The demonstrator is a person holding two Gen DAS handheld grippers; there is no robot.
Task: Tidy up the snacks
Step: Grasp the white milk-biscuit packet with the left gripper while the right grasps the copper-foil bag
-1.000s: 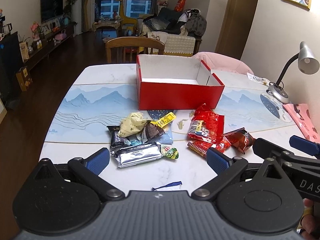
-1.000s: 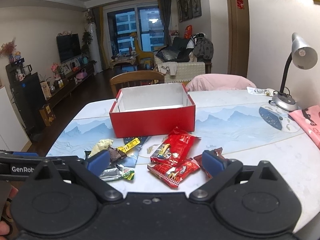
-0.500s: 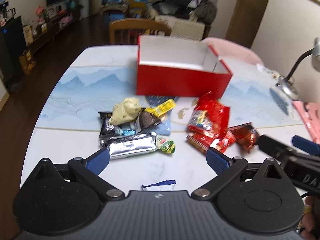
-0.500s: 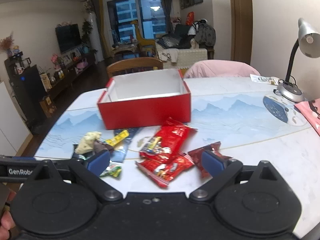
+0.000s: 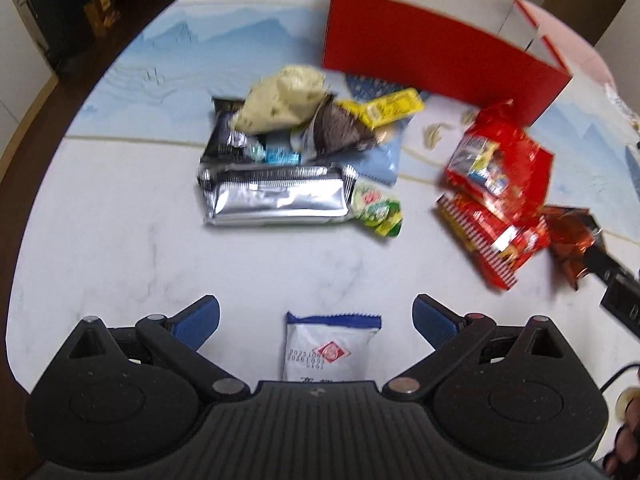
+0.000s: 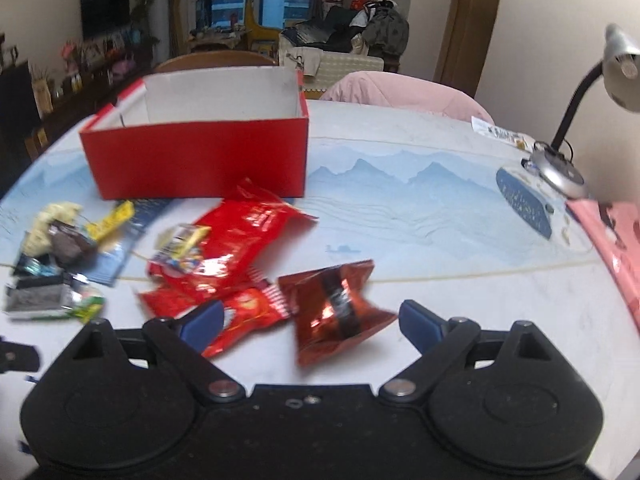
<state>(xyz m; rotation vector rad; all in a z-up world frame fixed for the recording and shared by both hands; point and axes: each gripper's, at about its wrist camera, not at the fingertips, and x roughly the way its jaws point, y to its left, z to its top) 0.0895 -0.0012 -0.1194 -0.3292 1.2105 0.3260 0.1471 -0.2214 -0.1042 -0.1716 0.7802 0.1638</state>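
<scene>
- Under the left wrist camera, the left gripper hangs over the marble table with its jaws spread wide and empty; a white sachet with a blue top edge lies between the blue fingertips.
- Farther off, a silver foil pack fronts a heap of small snacks, a green packet touching its right end.
- To the right lie overlapping red bags, with the red box behind them.
- From the right wrist view, the right gripper is likewise open and holds nothing.
- A dark red foil packet lies between its fingers, a red bag passing under the left fingertip.
- Beyond stand the open red box, a desk lamp at the far right, and a pink cloth by the table edge.
</scene>
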